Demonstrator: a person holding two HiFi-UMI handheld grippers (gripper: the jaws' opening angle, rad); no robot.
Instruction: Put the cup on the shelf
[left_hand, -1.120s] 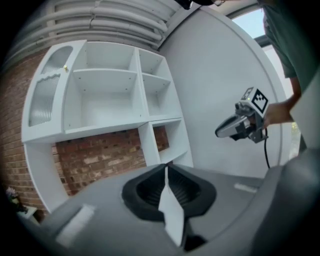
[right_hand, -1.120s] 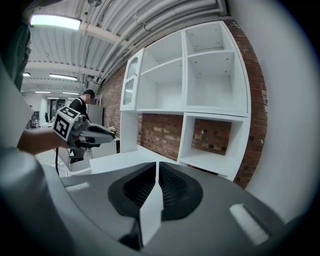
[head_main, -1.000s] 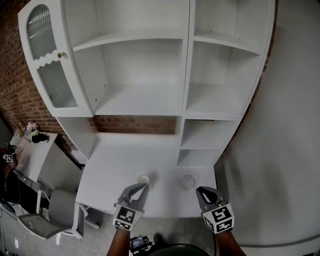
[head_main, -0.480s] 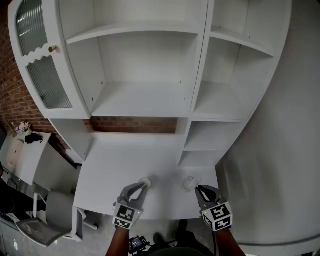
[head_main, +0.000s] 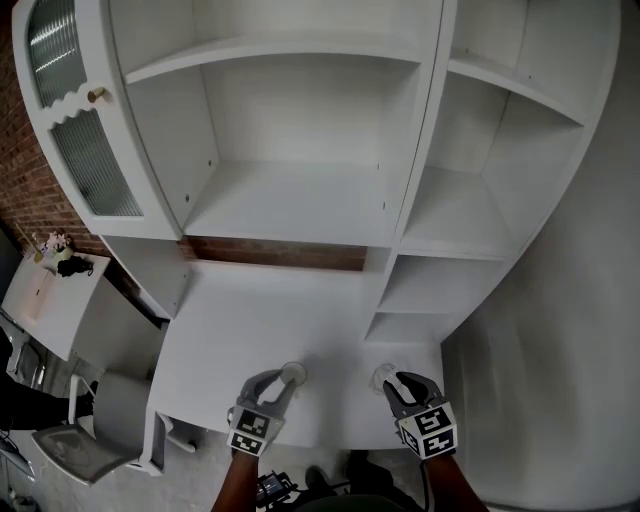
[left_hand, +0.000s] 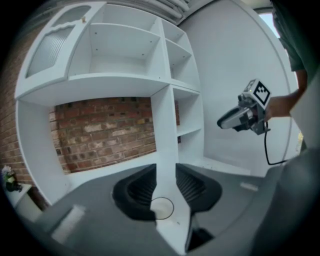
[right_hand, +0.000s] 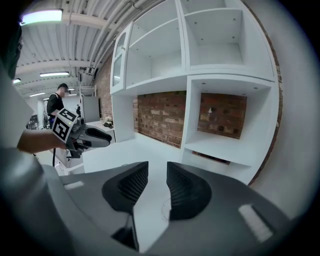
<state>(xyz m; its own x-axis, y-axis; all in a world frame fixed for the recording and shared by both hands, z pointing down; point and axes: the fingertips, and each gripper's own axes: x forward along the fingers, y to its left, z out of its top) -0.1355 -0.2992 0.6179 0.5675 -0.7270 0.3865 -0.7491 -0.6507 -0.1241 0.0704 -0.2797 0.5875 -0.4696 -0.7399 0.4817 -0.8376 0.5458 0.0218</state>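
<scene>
Since neither cup is on shelf (head_main: 290, 200) yet, I'm at grasp step. Left gripper (left_hand: 164, 175) fingers have just been opening, narrow gap, gripping nothing; white cup (left_hand: 161, 207) low between them, near their base, on counter (head_main: 250, 320). Right gripper (right_hand: 157, 172) fingers likewise just been opening, nothing clamped; clear cup (head_main: 383, 377) at their tips. I'd widen, centre rim, close gently. Clear cup faint in right gripper view; cup walls hidden behind fingers.

White shelf unit (head_main: 290, 200); red-brown brick wall (head_main: 270, 252); white cup (head_main: 292, 374); ribbed glass door (head_main: 95, 165).
</scene>
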